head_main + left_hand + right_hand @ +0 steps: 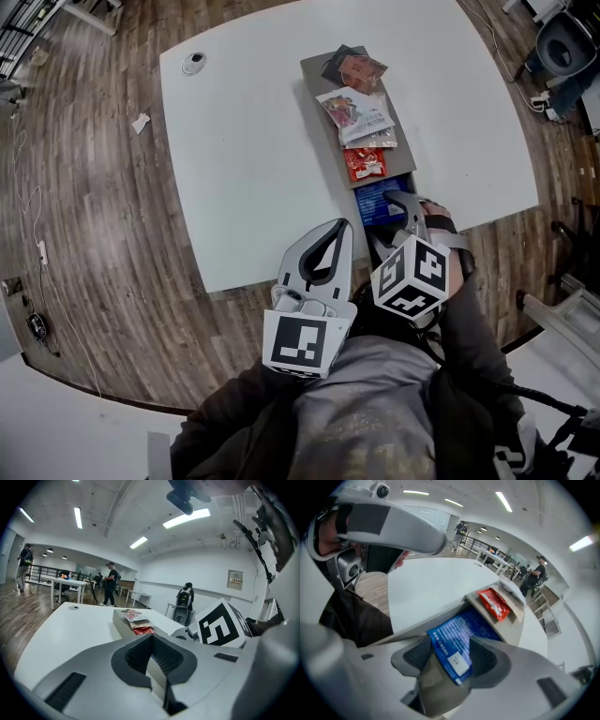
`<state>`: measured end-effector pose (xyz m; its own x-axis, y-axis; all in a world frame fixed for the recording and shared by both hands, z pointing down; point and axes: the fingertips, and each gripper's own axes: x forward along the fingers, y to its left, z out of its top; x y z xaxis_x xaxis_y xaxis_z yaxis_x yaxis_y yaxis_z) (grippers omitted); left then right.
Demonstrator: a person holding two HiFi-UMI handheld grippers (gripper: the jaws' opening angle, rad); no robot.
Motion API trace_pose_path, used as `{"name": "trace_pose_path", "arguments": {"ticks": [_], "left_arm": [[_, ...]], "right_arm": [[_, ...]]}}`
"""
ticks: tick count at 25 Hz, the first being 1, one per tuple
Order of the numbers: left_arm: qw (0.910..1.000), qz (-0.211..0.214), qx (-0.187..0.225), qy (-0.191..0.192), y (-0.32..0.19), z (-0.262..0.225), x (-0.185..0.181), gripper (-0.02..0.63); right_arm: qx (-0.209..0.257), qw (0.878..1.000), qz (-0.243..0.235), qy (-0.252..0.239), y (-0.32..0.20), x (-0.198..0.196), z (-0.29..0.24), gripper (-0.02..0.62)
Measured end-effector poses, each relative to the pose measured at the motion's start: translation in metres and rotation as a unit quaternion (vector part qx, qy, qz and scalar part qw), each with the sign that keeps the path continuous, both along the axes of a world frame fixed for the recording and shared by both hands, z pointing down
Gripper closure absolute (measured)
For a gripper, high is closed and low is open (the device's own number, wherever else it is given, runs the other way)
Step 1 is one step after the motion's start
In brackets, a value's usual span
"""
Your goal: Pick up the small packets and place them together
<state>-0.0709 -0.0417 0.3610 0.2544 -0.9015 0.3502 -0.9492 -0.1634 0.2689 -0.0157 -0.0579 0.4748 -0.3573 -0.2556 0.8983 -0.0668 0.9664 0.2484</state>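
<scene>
The head view looks steeply down from above the person's chest onto the white table (253,141), with the left gripper (337,232) and the right gripper (401,206) close under the lens. The left gripper view sits low behind its own jaws and faces almost level across the tabletop toward the far room, so it sees the grey tray (121,625) end-on, a little way off. The right gripper view tilts steeply down, very near the blue packet (454,641). All three views share the tray and its red packet (365,163).
</scene>
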Motion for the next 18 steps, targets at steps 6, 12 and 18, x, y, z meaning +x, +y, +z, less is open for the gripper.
{"name": "trace_pose_path", "arguments": {"ticks": [6, 12, 18], "left_arm": [[1.0000, -0.005, 0.000, 0.000, 0.001, 0.001, -0.005, 0.604], [1.0000, -0.005, 0.001, 0.001, 0.000, -0.001, -0.006, 0.604], [1.0000, -0.003, 0.004, -0.004, 0.004, -0.004, 0.002, 0.604]], "right_arm": [[0.018, 1.000, -0.015, 0.011, -0.002, -0.004, 0.001, 0.331], [0.007, 0.998, -0.050, 0.025, 0.012, -0.009, 0.005, 0.471], [0.007, 0.998, -0.063, 0.015, 0.024, -0.009, 0.004, 0.589]]}}
